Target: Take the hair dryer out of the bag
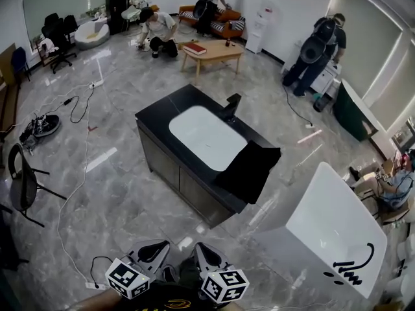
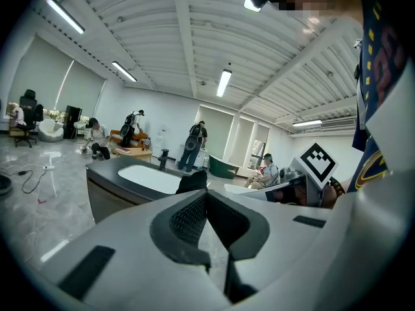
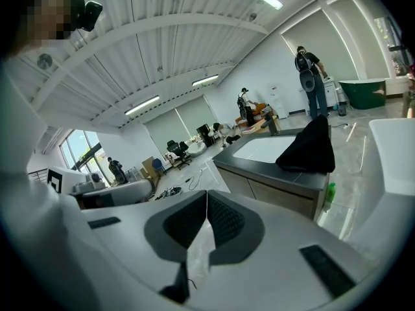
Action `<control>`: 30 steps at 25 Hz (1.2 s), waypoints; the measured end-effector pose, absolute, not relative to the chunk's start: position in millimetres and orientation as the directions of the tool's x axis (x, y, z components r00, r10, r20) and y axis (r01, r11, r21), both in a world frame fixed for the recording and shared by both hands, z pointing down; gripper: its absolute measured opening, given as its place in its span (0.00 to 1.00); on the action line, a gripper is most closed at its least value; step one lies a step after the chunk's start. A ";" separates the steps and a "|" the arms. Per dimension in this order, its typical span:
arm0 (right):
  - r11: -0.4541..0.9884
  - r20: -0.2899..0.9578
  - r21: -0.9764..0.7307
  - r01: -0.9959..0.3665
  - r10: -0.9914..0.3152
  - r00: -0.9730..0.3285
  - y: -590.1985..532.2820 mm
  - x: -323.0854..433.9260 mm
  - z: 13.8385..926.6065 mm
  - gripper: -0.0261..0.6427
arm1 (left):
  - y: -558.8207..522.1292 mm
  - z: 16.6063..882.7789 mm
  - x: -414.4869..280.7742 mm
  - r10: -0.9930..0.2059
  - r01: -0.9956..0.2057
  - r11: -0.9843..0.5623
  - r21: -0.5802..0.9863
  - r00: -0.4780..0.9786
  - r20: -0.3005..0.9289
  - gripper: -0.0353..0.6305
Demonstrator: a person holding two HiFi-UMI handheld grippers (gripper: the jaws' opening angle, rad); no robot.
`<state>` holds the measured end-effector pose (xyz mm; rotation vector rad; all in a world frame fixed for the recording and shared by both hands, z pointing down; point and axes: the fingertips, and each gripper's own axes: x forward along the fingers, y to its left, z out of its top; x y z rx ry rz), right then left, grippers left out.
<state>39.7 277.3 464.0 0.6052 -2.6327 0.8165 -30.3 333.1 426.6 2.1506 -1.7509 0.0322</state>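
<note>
Bag [image 1: 249, 170] on counter [image 1: 162, 112], well beyond left tool [image 1: 159, 245] and right tool [image 1: 200, 247]

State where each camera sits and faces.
Head view: on the person's head, looking steeply down at the sink counter and black bag; left claw and right claw at bottom.
Left gripper view: on the left claw, looking along its shut jaws toward that counter.
Right gripper view: same, on the right claw.
All share the bag.

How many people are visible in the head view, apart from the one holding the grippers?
4: a crouching person beside the wooden table, a person by the sofa, a person standing at the right, and a seated person at the right edge. Others may be out of view.
</note>
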 end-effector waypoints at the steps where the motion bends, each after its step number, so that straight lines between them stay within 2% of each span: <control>1: 0.752 0.413 -0.462 -0.471 -0.287 -0.864 272.5 34.2 463.8 0.05 | 328.6 425.1 -35.8 -0.945 -0.954 -0.148 0.261 0.214 0.246 0.06; 7: 0.781 0.405 -0.464 -0.418 -0.233 -0.884 232.6 15.6 463.1 0.05 | 283.3 422.4 -45.5 -0.951 -0.962 -0.119 0.247 0.182 0.250 0.06; 20: 0.729 0.441 -0.494 -0.474 -0.260 -0.859 119.6 29.5 481.0 0.05 | 166.0 435.1 -32.1 -0.934 -0.949 -0.163 0.269 0.237 0.268 0.06; 30: 0.685 0.409 -0.525 -0.506 -0.319 -0.855 45.0 57.4 476.3 0.05 | 91.5 426.9 -4.3 -0.918 -0.945 -0.226 0.237 0.288 0.274 0.06</control>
